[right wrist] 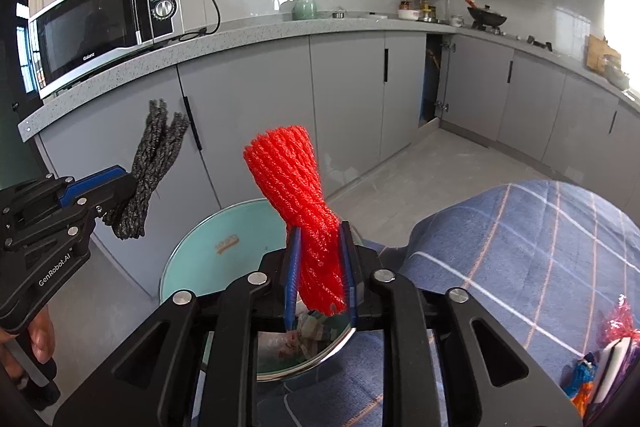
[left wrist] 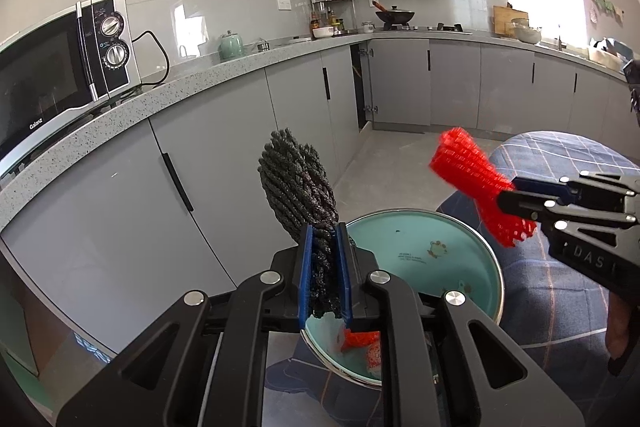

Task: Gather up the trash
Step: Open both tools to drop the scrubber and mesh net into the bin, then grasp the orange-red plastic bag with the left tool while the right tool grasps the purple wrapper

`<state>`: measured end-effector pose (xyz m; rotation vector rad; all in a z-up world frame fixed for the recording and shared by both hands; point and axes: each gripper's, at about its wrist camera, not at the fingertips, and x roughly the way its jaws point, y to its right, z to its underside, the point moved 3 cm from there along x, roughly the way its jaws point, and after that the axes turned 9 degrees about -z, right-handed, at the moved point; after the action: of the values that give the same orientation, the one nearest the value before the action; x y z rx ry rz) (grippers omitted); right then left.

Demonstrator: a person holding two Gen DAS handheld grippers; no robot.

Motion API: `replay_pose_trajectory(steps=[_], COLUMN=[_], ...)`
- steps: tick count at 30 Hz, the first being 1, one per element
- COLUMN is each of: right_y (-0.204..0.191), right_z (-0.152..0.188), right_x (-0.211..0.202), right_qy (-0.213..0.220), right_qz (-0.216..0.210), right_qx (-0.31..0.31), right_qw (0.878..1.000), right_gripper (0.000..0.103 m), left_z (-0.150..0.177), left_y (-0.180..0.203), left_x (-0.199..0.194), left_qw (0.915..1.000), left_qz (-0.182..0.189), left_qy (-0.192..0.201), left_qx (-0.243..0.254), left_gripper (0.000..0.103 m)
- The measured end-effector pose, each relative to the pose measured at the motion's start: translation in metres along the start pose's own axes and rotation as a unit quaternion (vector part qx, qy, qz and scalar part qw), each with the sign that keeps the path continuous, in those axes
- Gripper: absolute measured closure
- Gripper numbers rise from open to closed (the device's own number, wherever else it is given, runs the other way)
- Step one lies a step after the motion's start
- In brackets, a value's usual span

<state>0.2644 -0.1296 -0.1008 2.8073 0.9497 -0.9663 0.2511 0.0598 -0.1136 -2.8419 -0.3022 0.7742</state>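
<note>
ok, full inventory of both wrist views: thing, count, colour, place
black foam net: 1, dark grey, in left gripper
red foam net: 1, red, in right gripper
basin: 1, teal, below both grippers, scraps inside
tablecloth: 1, blue plaid, under basin
microwave: 1, silver-black, counter left
teapot: 1, pale green, counter
wok: 1, black, stove
left gripper: 1, black, blue pads
right gripper: 1, black, blue pads

The microwave (left wrist: 60, 67) carries the brand "Galanz" on its lower front edge. The left gripper (right wrist: 120, 187) shows "GenRobot.AI" in white on its black body. The right gripper (left wrist: 516, 203) shows the letters "DAS". The print inside the bowl (left wrist: 460, 239) is too small to read.
</note>
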Motion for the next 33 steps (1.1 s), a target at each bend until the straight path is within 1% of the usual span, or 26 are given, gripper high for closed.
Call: replay_pose_trajectory(steps=[1,2,3,4,5,7,13,15,17,19,28,33], right_y=[0.000,0.001,0.002,0.002,0.003,0.005,0.009,0.011,0.013,0.016,0.024,0.029], right_z=[0.001,0.002,0.003,0.004,0.005,0.006,0.011,0.012,0.013,0.015,0.022,0.028], right_x=[0.001,0.001,0.002,0.002,0.002,0.001,-0.007,-0.011,-0.015,-0.020,-0.052,-0.072], right_qy=[0.000,0.000,-0.001,-0.002,-0.001,-0.001,0.000,0.003,0.004,0.007,0.022,0.031], right_qz=[0.001,0.001,0.001,0.001,0.002,0.005,0.015,0.018,0.022,0.025,0.040,0.055], right_qx=[0.001,0.002,0.003,0.004,0.004,0.006,0.012,0.014,0.018,0.022,0.026,0.027], right_qw=[1.000,1.000,1.000,1.000,1.000,1.000,1.000,1.000,1.000,0.999,0.999,0.998], right_gripper=[0.074,0.074,0.073,0.067,0.064,0.063,0.063,0.062,0.061,0.059,0.057,0.055], left_z=[0.000,0.001,0.001,0.002,0.002,0.004,0.004,0.003,0.002,0.002,-0.003,-0.004], left_y=[0.000,0.000,0.001,0.001,0.002,0.004,0.004,0.005,0.007,0.009,0.023,0.043], left_x=[0.000,0.000,0.000,-0.001,0.000,0.000,-0.002,-0.004,-0.006,-0.008,-0.019,-0.032], left_qw=[1.0000,1.0000,1.0000,1.0000,1.0000,1.0000,0.9999,0.9999,0.9999,0.9998,0.9996,0.9989], left_qz=[-0.001,-0.003,-0.003,-0.003,-0.002,-0.002,-0.009,-0.010,-0.013,-0.013,-0.010,0.001], left_qy=[0.001,0.002,0.003,0.003,0.002,0.001,0.006,0.008,0.010,0.013,0.020,0.030], left_qx=[-0.001,-0.001,0.000,0.000,0.001,0.003,0.002,0.002,0.004,0.006,0.019,0.036], left_gripper=[0.078,0.071,0.070,0.069,0.066,0.062,0.040,0.038,0.030,0.030,0.028,0.027])
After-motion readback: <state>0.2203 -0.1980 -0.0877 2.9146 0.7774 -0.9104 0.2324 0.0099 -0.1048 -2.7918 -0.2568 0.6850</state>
